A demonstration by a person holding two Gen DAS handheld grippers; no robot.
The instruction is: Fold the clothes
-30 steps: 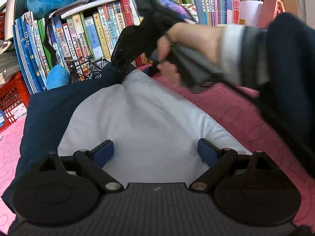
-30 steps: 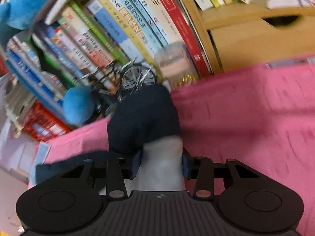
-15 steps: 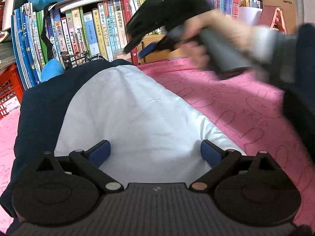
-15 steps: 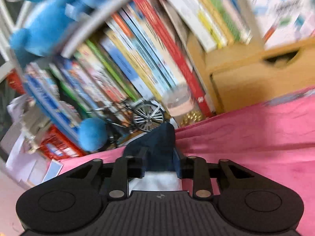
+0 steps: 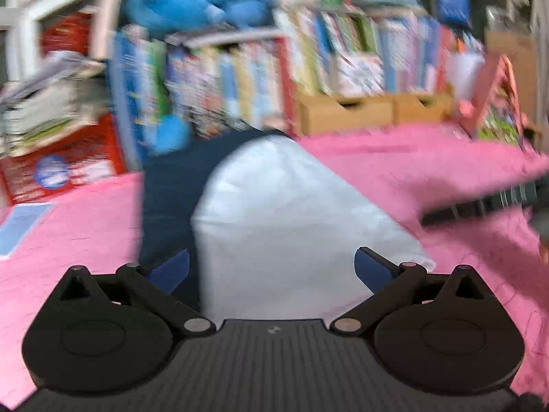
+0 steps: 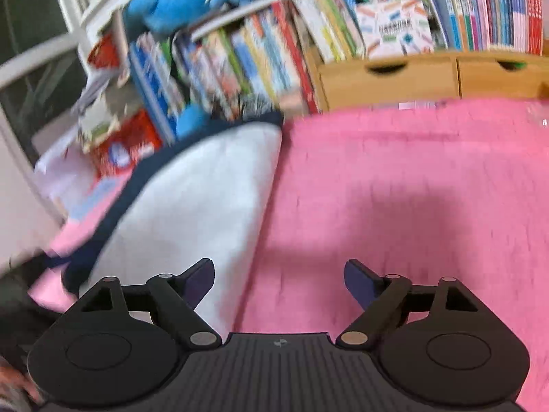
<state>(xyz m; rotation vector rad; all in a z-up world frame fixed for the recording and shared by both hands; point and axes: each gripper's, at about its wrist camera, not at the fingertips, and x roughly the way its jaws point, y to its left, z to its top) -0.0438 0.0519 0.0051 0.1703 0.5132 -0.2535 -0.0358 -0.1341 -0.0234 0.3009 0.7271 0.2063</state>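
Now both claws gape, jaws opening and gripping nothing: left claw (image 5: pixel 271 267) over the white-and-navy folded garment (image 5: pixel 274 213), right claw (image 6: pixel 279 279) over pink cloth (image 6: pixel 411 189).

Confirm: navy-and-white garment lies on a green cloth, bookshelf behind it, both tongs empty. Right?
Wrong on one point: the cloth is pink, not green, as the right wrist view shows. The navy-and-white garment does lie on it with the bookshelf behind. The right tongs are opening and the left tongs are spread wide; neither grips anything.
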